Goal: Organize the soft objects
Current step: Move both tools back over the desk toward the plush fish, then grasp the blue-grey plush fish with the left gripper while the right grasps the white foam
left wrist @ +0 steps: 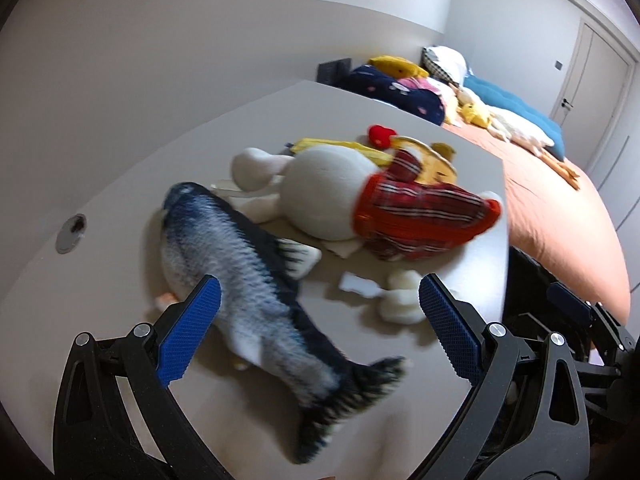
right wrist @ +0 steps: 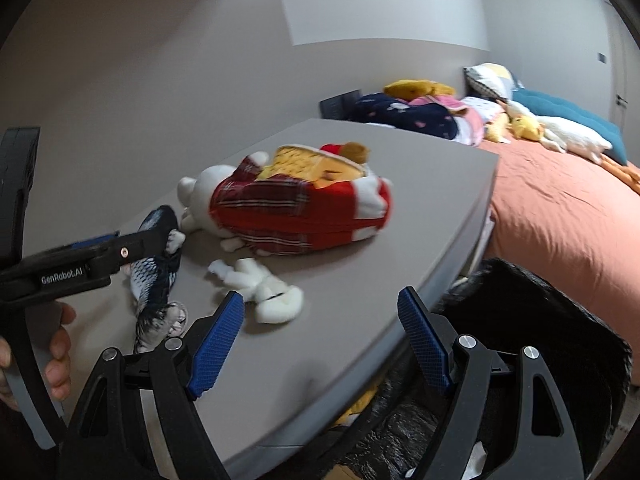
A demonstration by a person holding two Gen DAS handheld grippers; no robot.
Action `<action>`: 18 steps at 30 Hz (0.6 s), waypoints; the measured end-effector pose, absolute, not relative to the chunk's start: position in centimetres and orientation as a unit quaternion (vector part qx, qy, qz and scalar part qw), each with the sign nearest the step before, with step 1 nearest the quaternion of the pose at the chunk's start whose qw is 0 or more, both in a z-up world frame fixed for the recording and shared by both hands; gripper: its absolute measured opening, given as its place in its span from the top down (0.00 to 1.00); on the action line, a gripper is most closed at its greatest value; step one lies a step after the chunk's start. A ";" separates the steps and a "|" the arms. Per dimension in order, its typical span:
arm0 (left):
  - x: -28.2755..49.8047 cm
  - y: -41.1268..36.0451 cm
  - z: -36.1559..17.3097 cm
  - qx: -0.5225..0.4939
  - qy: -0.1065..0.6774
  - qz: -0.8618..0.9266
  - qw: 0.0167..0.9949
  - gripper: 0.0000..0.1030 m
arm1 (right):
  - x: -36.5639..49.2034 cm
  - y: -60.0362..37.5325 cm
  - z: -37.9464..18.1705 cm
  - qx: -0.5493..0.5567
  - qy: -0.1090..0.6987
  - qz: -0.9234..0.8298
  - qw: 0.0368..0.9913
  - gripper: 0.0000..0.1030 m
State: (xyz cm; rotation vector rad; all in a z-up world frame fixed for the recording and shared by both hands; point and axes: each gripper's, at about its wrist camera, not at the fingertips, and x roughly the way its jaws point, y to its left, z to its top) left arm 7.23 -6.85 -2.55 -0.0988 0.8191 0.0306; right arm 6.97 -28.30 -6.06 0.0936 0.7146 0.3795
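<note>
Both tools, left tool (left wrist: 320,304) and right tool (right wrist: 320,320), are hovering spread and empty over the surface (right wrist: 352,280), where fish (left wrist: 248,272), bear (right wrist: 296,208) and small toy (right wrist: 264,292) are lying unsorted.

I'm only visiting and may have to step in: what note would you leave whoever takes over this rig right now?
Left hand-held gripper: open, empty, above the fish plush.
Right hand-held gripper: open, empty, near the small white plush.
Both lie on the grey table, beside the white plush in red plaid.
Done: nothing visibly sorted from the table.
Left: all the table plushes; a black bag sits beside the table.
</note>
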 end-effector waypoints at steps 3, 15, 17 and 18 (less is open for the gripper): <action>7.7 -5.8 -2.6 -0.042 0.398 0.035 0.916 0.07 | 7.7 -26.9 -6.5 0.022 0.354 0.191 0.915 0.22; 11.2 -0.1 -4.7 -0.093 0.429 0.099 0.893 0.07 | 10.6 -22.6 -8.6 -0.007 0.383 0.245 0.891 0.22; 11.8 0.3 -5.1 -0.101 0.436 0.105 0.888 0.07 | 11.0 -22.1 -8.9 -0.013 0.387 0.250 0.888 0.22; 12.1 0.5 -5.4 -0.108 0.440 0.103 0.885 0.07 | 11.3 -21.9 -9.1 -0.016 0.388 0.253 0.886 0.22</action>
